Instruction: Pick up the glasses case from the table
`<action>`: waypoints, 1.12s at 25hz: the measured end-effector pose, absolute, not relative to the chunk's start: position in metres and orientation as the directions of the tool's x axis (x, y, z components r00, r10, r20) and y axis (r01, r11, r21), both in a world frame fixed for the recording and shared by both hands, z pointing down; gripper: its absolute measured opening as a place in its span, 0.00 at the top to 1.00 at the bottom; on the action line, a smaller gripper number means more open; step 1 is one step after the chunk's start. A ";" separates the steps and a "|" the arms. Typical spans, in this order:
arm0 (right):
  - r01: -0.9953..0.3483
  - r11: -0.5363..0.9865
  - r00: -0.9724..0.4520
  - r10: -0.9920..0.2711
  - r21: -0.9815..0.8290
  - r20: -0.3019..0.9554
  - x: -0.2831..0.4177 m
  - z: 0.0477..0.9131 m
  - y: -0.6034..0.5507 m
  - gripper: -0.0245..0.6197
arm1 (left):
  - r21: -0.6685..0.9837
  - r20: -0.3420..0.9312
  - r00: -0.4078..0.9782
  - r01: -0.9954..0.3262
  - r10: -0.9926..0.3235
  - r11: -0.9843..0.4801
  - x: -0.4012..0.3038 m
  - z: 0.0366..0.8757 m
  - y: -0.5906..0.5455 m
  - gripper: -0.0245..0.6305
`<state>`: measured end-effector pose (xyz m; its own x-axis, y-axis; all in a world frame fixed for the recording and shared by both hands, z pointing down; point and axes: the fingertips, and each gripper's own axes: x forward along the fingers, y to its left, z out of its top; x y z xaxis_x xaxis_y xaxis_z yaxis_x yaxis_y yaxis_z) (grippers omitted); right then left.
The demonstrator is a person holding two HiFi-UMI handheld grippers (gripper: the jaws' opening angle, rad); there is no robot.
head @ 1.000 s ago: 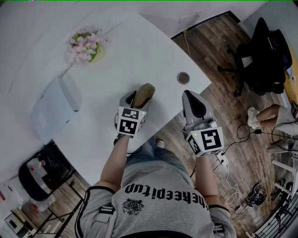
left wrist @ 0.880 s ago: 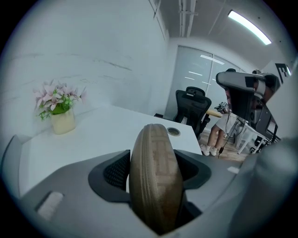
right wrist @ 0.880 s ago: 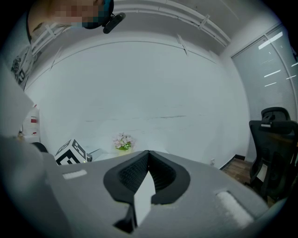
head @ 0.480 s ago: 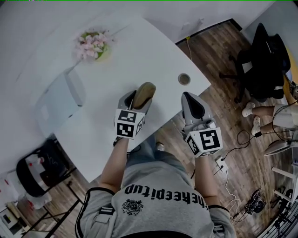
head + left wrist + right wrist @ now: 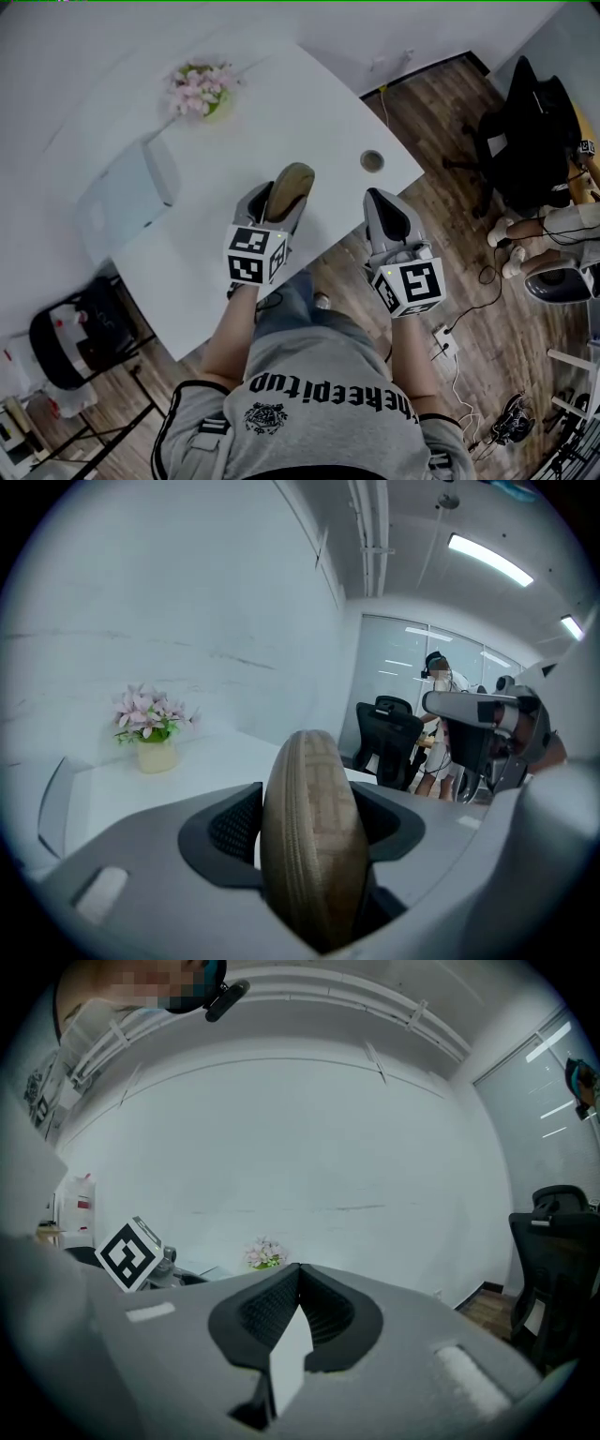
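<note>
**Q:** Where is the glasses case?

**A:** I see the glasses case (image 5: 313, 841), tan and woven, standing on edge between the jaws of my left gripper (image 5: 274, 202). Both pads press its flat sides, so the jaws pinch it while set wide apart. In the head view it hangs over the near part of the white table (image 5: 309, 112), well apart from the pot of pink flowers (image 5: 200, 89). I cannot tell whether its lower end clears the top.

**Q:** And the other side?

**A:** My right gripper (image 5: 298, 1271) carries nothing. Its fingertips are pressed together, and only pale background shows in the gap behind them. It sits beside the table's front edge, level with the left gripper.
</note>
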<state>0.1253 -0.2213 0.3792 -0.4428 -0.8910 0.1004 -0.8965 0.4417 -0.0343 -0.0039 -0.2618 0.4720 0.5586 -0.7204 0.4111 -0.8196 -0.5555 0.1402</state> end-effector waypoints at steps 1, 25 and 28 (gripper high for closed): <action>-0.895 0.444 -0.445 -0.890 -0.033 0.099 0.124 0.379 -0.220 0.96 | 0.142 0.402 0.559 -0.821 -0.725 -0.554 -0.005 0.469 -0.260 0.51; -0.864 0.503 -0.503 -0.863 0.001 0.048 0.106 0.359 -0.177 0.96 | 0.124 0.195 0.525 -0.851 -0.828 -0.510 -0.025 0.398 -0.208 0.52; -0.859 0.511 -0.511 -0.859 0.005 0.045 0.105 0.357 -0.171 0.96 | 0.114 0.167 0.515 -0.857 -0.841 -0.502 -0.027 0.389 -0.200 0.52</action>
<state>0.1049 -0.1706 0.3573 -0.5105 -0.8587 0.0453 -0.8594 0.5112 0.0049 -0.0269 -0.2001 0.3895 0.5147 -0.8410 0.1668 -0.8573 -0.5021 0.1135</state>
